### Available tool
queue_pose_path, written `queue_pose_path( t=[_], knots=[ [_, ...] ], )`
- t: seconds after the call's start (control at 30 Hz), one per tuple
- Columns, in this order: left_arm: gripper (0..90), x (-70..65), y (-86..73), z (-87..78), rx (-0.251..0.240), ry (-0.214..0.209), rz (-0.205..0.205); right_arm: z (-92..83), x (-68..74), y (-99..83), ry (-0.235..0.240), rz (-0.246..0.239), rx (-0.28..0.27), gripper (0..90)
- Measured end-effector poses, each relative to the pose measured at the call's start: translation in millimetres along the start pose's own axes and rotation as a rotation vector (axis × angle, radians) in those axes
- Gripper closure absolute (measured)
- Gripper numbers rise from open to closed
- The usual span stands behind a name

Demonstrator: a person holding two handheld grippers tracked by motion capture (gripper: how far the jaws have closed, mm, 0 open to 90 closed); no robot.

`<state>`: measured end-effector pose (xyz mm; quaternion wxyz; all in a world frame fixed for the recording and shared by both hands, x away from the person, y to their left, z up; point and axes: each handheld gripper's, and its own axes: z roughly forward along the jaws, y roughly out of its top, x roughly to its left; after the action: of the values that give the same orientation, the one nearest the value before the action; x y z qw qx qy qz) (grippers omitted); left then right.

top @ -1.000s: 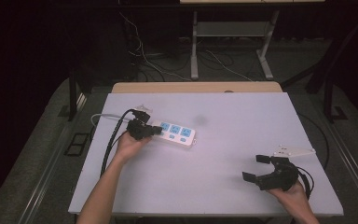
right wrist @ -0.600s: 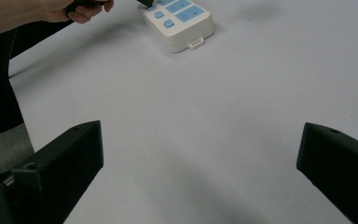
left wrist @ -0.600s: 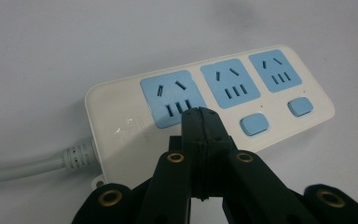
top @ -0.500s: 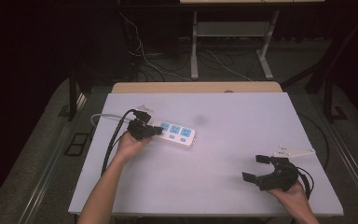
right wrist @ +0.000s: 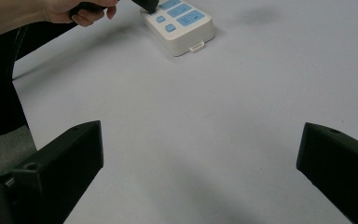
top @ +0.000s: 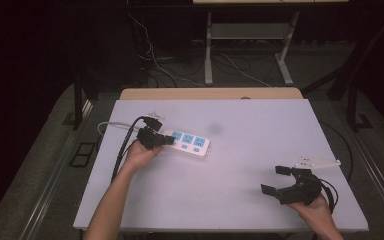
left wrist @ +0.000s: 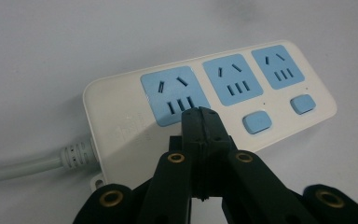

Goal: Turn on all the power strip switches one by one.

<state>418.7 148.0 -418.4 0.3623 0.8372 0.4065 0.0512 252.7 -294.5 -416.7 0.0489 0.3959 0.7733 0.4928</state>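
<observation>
A fixed high view looks forward and down over the whole white table. The left gripper view sits very close above the power strip, looking down along its own jaws. The right gripper view looks low across the table, sharing that strip far off.

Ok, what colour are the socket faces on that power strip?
Light blue, set in the white power strip; the left gripper view shows them best.

Power strip lies on the table, left of centre, its cord running off toward the left edge. Left gripper sits over the strip's cord end. Right gripper is well apart, near the front right corner.
</observation>
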Motion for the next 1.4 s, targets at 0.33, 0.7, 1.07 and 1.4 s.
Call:
queue_pose_path(
  t=[0.33,0.7,1.07,1.4],
  knots=[
    [89.8,1.0,-0.5,-0.6,-0.002,-0.005,-0.007,1.1,-0.8,-0.4,-0.004,0.006,0.0,0.3],
    [89.7,4.0,-0.4,-4.7,-0.033,-0.001,-0.026,1.0,-3.0,-0.7,-0.003,0.014,-0.003,0.3],
    [89.6,-2.4,9.4,-16.0,-0.066,-0.038,0.0,0.8,-3.4,-0.6,-0.004,0.013,-0.003,0.3],
    [89.4,-17.1,23.1,-14.3,-0.052,-0.041,0.057,0.4,-3.8,-0.5,-0.004,0.015,-0.006,0.3]
  ],
)
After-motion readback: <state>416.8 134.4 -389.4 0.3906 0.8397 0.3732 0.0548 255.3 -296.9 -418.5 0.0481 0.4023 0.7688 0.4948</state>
